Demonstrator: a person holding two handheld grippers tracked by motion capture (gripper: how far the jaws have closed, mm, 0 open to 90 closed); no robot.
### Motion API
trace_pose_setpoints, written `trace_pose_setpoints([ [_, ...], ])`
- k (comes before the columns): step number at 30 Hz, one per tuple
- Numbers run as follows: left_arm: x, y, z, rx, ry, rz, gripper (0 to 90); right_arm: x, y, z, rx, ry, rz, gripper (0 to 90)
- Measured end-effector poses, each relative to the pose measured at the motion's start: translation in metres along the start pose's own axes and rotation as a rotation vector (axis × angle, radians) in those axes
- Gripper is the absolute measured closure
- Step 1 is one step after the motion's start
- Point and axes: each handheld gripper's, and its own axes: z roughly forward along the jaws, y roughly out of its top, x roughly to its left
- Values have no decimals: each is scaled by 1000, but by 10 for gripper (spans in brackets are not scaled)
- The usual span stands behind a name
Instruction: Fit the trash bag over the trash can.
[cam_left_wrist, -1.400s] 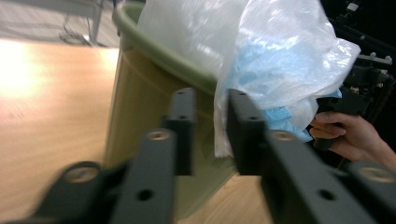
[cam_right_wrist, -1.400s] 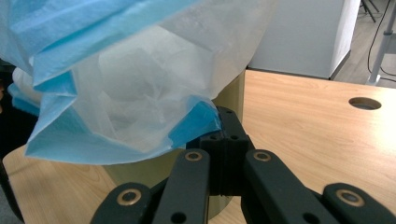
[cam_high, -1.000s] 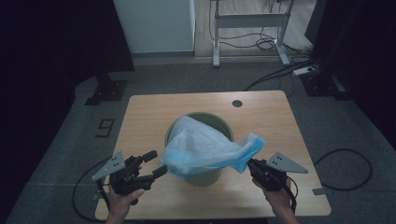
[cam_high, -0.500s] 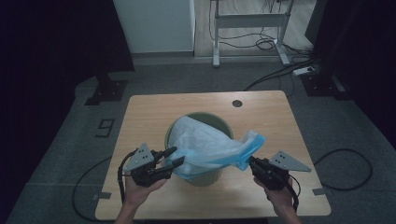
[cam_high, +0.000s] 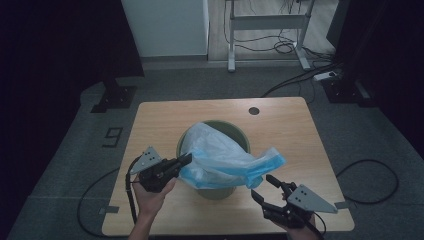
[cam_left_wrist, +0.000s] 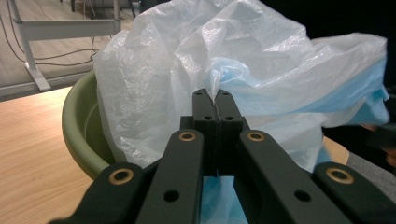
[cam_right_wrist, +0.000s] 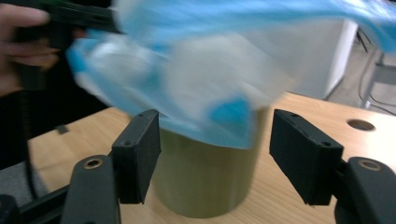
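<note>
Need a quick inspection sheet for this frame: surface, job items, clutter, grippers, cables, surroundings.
Surface: light wooden table, round grommet hole near the far edge.
Job's things: green round plastic bin at mid table; translucent white-and-blue plastic bag partly in it, its blue rim trailing out to the right.
Clutter: nothing seen.
Grippers: left gripper shut on the bag's edge, having just closed; right gripper open, jaws just opened, clear of the bag.
Cables: one trails from the left gripper; black cable loop on the floor at right.
Surroundings: grey floor, white cabinet, metal desk frame behind.
</note>
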Motion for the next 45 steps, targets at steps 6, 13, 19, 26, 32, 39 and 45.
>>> trace_pose_setpoints([
  [6, -1, 1, 2, -2, 6, -4, 893, 18, 16, 5, -39, 31, -22, 331],
  [13, 7, 1, -3, -28, 6, -33, 893, 3, 29, 28, -50, -17, 80, 777],
  [19, 33, -7, -16, -79, -25, -155, 893, -37, 32, 31, -56, -90, 193, 889],
  [26, 55, -16, -20, -88, -22, -233, 892, -73, 42, 48, -22, -150, 220, 889],
  [32, 74, -19, -12, -56, -9, -282, 892, -95, 50, 72, 13, -158, 240, 889],
  [39, 85, -19, -4, -39, 8, -292, 890, -112, 46, 105, 80, -178, 268, 888],
  [45, 89, -26, -2, -11, 18, -297, 888, -120, 31, 120, 151, -179, 292, 888],
])
